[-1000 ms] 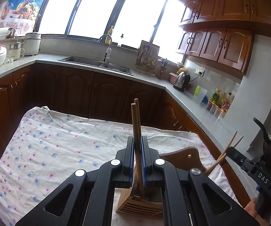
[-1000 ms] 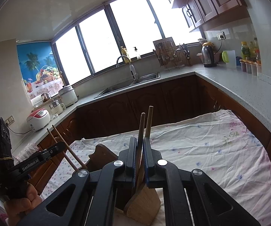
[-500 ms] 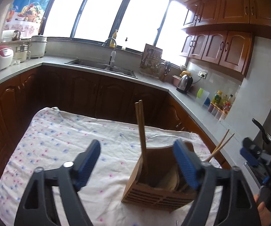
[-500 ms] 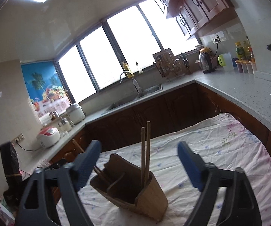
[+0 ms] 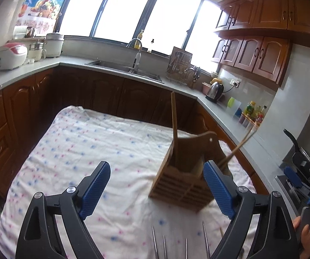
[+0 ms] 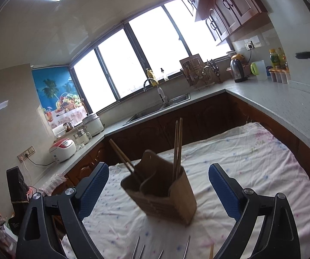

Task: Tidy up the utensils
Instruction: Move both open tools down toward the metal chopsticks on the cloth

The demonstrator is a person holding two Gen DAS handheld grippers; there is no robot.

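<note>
A wooden utensil holder [image 5: 185,179] stands on the flowered tablecloth [image 5: 85,151]; it also shows in the right wrist view [image 6: 165,194]. One pair of wooden chopsticks [image 5: 173,125] stands upright in it, seen as a pair in the right wrist view [image 6: 177,149]. Another pair [image 5: 239,146] leans out of its far side, to the left in the right wrist view [image 6: 122,157]. My left gripper [image 5: 157,192] is open and empty, pulled back from the holder. My right gripper [image 6: 158,192] is open and empty in front of the holder. Metal utensil tips [image 5: 180,246] lie at the near edge of the cloth [image 6: 161,250].
Dark wood cabinets and a grey counter [image 5: 224,112] wrap around the table. On the counter are a sink [image 5: 124,69], a dish rack [image 5: 179,67], a kettle [image 5: 214,90] and rice cookers [image 5: 11,56]. The other gripper's body shows at far right [image 5: 306,172].
Both grippers let go of their chopstick pairs, which now stand in the holder. Both opened wide and drew back from the holder.
</note>
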